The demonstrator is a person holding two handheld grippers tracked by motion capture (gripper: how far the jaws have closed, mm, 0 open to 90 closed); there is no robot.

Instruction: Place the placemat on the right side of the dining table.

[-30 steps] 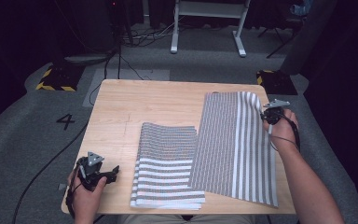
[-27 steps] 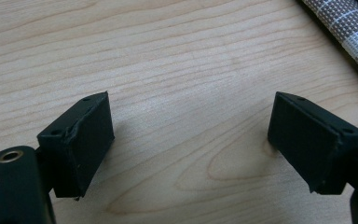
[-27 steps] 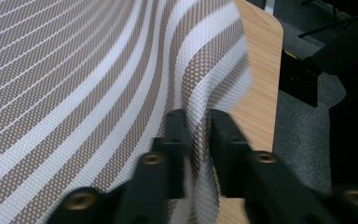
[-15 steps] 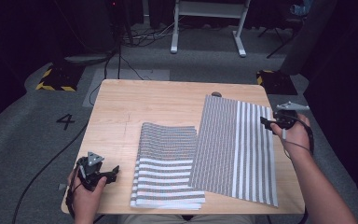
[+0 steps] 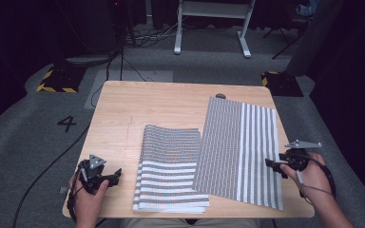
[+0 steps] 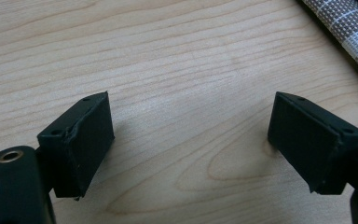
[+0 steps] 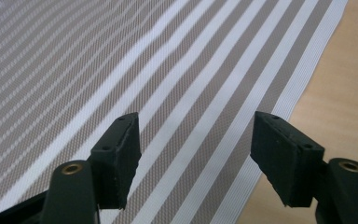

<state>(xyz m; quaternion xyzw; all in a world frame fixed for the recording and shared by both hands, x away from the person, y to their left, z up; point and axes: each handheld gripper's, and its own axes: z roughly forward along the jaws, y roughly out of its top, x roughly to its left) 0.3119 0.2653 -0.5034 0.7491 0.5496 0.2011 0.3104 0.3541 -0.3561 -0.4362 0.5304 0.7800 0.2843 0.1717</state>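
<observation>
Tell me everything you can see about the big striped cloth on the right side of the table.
The big striped cloth looks woven, grey with white stripes, finer on its left half and bolder on its right. It lies spread flat on the table, its left edge overlapping the folded striped cloth. The right tongs stand open at its right edge, holding nothing.

Folded striped cloth point(image 5: 171, 171) tucked under the spread striped cloth point(image 5: 240, 152) along its three o'clock side. Small dark object point(image 5: 220, 96) at twelve o'clock on the surface point(image 5: 138, 109), too small to identify. Forearms cut off at six o'clock.
</observation>
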